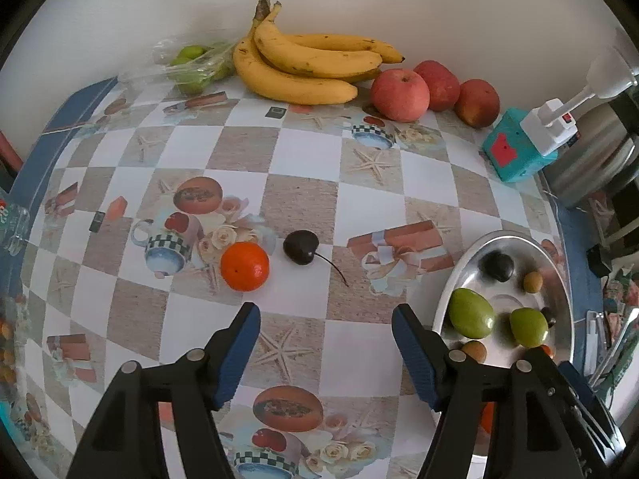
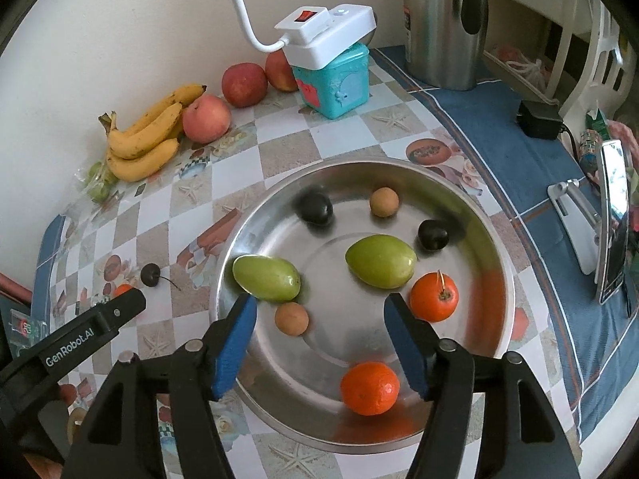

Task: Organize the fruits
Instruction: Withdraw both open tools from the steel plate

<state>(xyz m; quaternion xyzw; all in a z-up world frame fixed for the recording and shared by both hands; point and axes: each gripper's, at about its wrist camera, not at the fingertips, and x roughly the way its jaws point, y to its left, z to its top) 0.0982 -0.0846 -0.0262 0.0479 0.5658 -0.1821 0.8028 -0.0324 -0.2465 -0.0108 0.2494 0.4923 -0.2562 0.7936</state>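
Note:
A steel bowl (image 2: 491, 263) holds two green fruits (image 2: 381, 260), two oranges (image 2: 369, 388), two small tan fruits (image 2: 291, 318) and two dark fruits (image 2: 315, 207). My right gripper (image 2: 319, 311) is open and empty just above the bowl's near side. On the checkered tablecloth an orange (image 1: 244, 266) and a dark cherry (image 1: 300, 246) with a stem lie side by side. My left gripper (image 1: 325, 319) is open and empty, a little short of them. The bowl (image 1: 559, 263) shows at the right of the left wrist view.
Bananas (image 1: 303, 68), three red apples (image 1: 399, 95) and a bag of green fruit (image 1: 191, 66) lie along the back wall. A teal box (image 2: 339, 84) carries a white lamp base (image 2: 323, 36). A steel kettle (image 2: 443, 24), a black adapter (image 2: 539, 119) and a phone on a stand (image 2: 611, 223) are right.

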